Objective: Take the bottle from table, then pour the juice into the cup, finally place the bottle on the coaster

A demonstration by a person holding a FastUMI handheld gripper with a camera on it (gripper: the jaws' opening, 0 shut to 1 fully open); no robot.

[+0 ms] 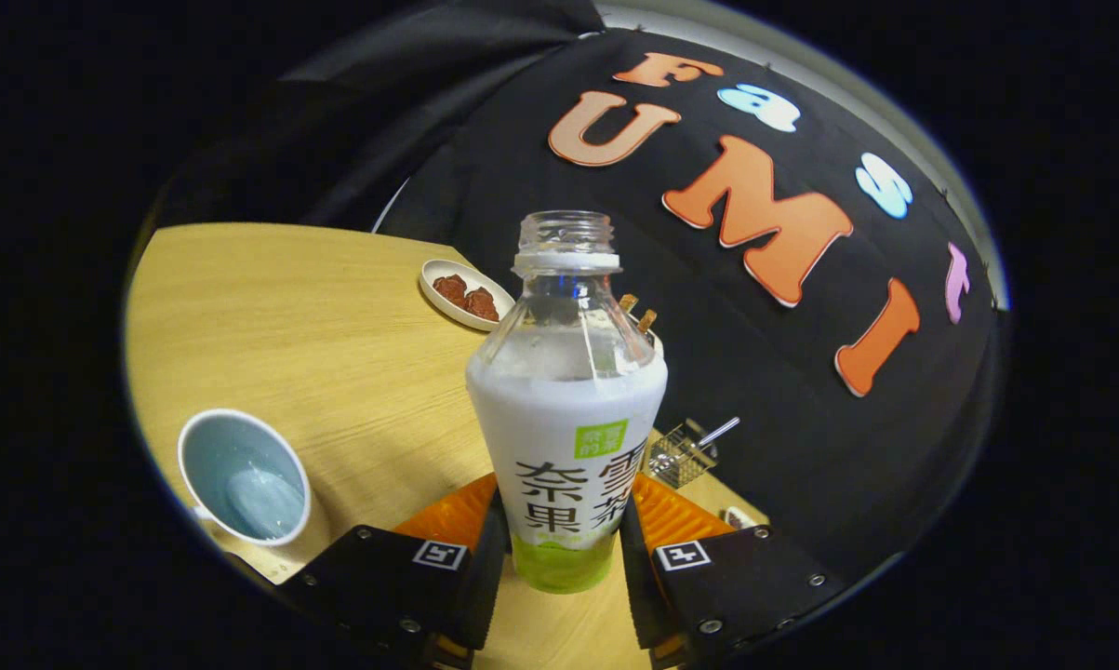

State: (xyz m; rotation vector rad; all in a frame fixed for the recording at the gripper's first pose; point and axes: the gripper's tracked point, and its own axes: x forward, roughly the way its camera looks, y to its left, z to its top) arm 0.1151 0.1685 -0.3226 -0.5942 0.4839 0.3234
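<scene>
Claw (564, 544) tight around uncapped bottle (566, 409), bottle's base hidden between fingers.

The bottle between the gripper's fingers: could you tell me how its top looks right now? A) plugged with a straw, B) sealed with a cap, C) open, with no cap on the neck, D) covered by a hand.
C: the bottle, gripped between the gripper fingers, shows a bare threaded neck with no cap on it; the cup stands off to one side on the table.
</scene>
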